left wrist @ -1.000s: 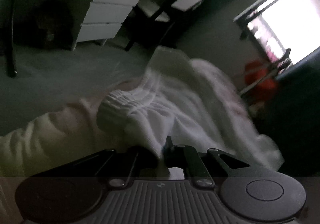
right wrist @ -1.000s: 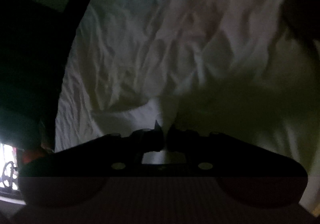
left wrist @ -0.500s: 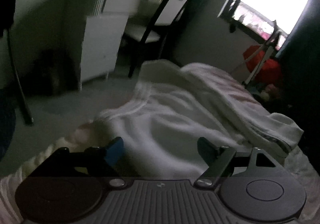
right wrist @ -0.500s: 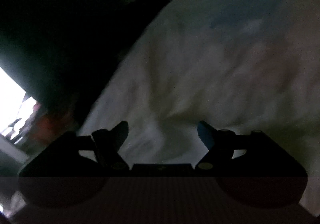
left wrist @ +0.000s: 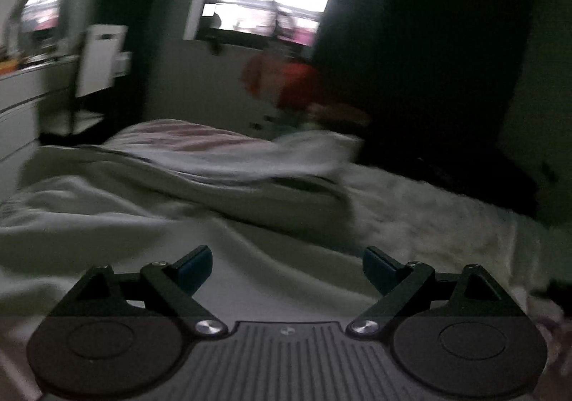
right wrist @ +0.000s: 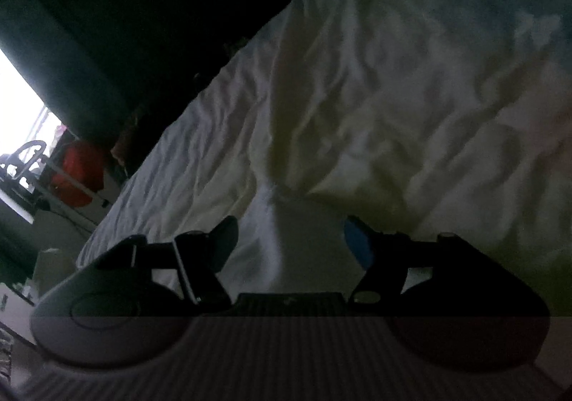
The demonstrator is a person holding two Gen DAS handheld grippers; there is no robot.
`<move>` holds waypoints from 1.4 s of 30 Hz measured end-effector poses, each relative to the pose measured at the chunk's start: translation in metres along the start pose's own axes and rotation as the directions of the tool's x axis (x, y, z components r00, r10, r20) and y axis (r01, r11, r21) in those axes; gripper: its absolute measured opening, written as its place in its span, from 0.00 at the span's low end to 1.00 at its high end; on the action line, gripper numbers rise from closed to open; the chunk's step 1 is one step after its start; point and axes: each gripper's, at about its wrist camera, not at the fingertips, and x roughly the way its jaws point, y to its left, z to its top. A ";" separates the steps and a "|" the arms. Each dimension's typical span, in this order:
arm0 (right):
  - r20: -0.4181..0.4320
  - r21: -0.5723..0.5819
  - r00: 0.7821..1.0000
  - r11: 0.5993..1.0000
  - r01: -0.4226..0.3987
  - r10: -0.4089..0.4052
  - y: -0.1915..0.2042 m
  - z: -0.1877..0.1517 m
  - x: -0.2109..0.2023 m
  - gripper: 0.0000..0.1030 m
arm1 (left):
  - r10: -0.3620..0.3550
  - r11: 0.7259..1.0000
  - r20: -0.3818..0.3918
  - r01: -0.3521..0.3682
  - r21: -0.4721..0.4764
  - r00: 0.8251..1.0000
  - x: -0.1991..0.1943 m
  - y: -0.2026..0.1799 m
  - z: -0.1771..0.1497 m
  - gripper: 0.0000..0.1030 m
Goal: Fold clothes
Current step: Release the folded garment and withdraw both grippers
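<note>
A wide bed with a wrinkled pale sheet (right wrist: 375, 86) carries the white knitted garment (left wrist: 200, 183), lying rumpled across it. Both the left hand-held gripper (left wrist: 286, 267) and right hand-held gripper (right wrist: 289, 240) hang spread, empty. Judged between folds; next needs fresh edge grasps.
</note>
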 end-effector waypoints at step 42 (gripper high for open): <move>0.020 -0.435 0.987 0.891 -0.133 0.157 0.129 -0.073 -0.042 0.81 | 0.044 0.987 -0.008 -0.042 0.154 0.999 0.023 -0.009 -0.051 0.90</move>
